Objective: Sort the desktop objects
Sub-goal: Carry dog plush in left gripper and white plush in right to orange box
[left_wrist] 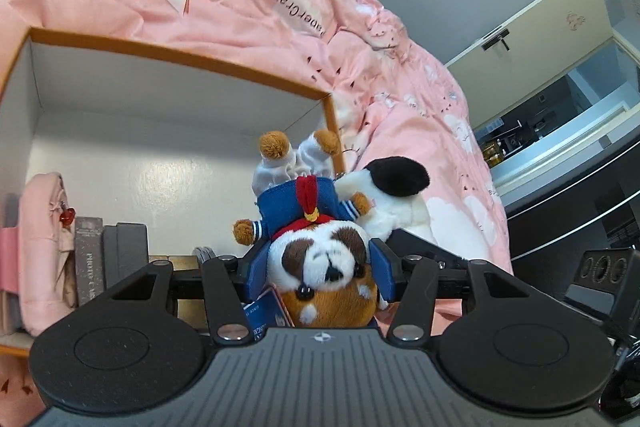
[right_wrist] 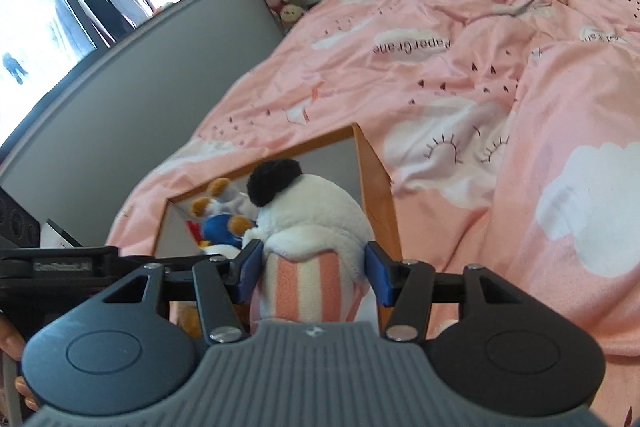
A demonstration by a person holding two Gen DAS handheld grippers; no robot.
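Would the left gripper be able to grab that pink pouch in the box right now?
Probably not yet: the left gripper is shut on the brown plush dog, so its jaws are full. The pink pouch sits off to its left inside the box.

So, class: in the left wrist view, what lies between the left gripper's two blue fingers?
In the left wrist view, the head of the brown-and-white plush dog fills the gap in the left gripper; its blue fingers press it from both sides.
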